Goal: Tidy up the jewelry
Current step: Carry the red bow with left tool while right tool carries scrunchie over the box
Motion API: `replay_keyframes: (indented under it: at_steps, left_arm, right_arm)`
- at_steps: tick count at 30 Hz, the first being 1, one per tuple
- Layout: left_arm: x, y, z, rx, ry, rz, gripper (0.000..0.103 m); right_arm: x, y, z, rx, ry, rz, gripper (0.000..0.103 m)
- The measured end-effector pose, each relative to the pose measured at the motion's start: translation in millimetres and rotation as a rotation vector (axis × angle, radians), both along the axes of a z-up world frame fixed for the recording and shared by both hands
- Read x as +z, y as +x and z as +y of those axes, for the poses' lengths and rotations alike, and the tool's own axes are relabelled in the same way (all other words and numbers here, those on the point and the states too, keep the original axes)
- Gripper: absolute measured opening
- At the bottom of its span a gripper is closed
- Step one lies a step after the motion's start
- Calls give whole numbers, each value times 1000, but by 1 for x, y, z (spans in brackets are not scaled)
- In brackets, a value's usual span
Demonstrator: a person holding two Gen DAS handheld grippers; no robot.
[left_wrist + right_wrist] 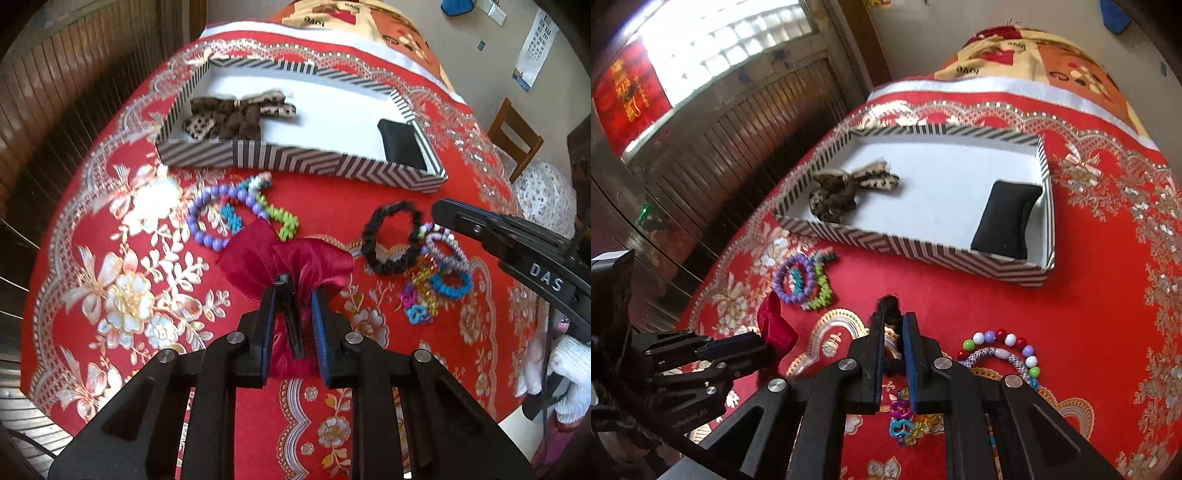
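L gripper (293,314) nearest in the left wrist view: fingers pinched together on a red satin bow clip (284,266), black clip bar showing between the blue pads, bow fanned out past the tips, above the red floral tablecloth (129,295). R gripper (894,328) in the right wrist view: fingers close together w/ a black scrunchie (889,308) squeezed between them, tuft poking out beyond the tips.

Near right on cloth: chain of coloured plastic links (903,421) right under R gripper, then a multicolour bead bracelet (1004,343) w/ a lilac woven bracelet (993,356) lying inside its loop, touching. Left wrist view also shows a blue scrunchie (452,284) in that pile.

Mid left: purple bead bracelet (218,218), a teal piece (231,218) inside its ring, a green zigzag piece (282,221) overlapping its right side.

Further: striped tray-box (912,249), white inside. Leopard-print bow (846,188) in its far left part; black cushion (1004,218) against the right wall, near corner. Well apart from each other.

Beyond: patterned blanket (1015,55) past the cloth's far edge; wooden chair (517,136) far right.
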State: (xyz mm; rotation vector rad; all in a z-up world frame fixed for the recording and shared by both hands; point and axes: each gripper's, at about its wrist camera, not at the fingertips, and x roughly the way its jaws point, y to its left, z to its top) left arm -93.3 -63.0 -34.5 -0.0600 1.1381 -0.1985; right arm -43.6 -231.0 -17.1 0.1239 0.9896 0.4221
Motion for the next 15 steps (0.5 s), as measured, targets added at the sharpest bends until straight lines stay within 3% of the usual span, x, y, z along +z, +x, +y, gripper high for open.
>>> replay_keyframes:
  at_steps: [6, 10, 13, 15]
  left_arm:
    - [15, 12, -2, 7, 3, -39, 18]
    - [17, 13, -1, 10, -1, -44, 18]
    - [12, 13, -2, 9, 0, -27, 18]
    - [8, 12, -1, 11, -1, -15, 18]
  right_arm:
    - [15, -2, -5, -11, 2, -30, 9]
    - [5, 4, -9, -30, -18, 10, 12]
    - [-17, 12, -6, -25, -62, 68, 50]
    - [-29, 17, -6, -25, -70, 88, 50]
